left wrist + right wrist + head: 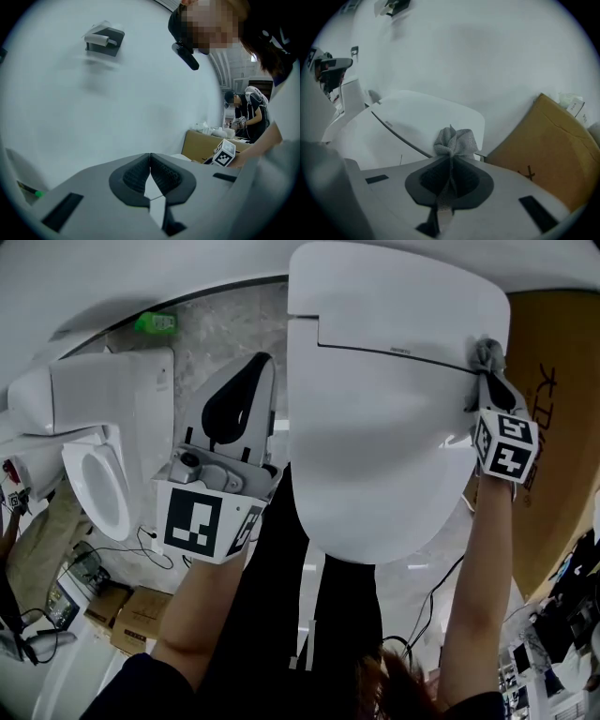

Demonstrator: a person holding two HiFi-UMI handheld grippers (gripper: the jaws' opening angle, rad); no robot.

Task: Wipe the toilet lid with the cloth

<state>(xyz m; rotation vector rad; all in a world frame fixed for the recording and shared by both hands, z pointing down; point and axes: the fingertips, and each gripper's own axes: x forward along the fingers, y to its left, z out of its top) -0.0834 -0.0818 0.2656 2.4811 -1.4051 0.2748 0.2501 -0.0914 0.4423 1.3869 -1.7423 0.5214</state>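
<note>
Grey cloth [454, 142] — one — in right claw [451, 158], on one toilet lid [375, 427]

The glossy white toilet lid [375, 437] is lying closed, a dark seam crossing its far part, while the small grey cloth [487, 357] is sitting bunched against its far right edge, pinched in the right gripper [451, 164].

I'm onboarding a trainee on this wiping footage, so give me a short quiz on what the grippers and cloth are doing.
1. True or false: the left gripper holds the grey cloth.
2. In the head view, at which part of the toilet lid is the grey cloth? A left edge, B middle, C right edge.
3. Fill in: the right gripper has its jaws ___ on the grey cloth.
Key: 1 false; 2 C; 3 shut.
</note>
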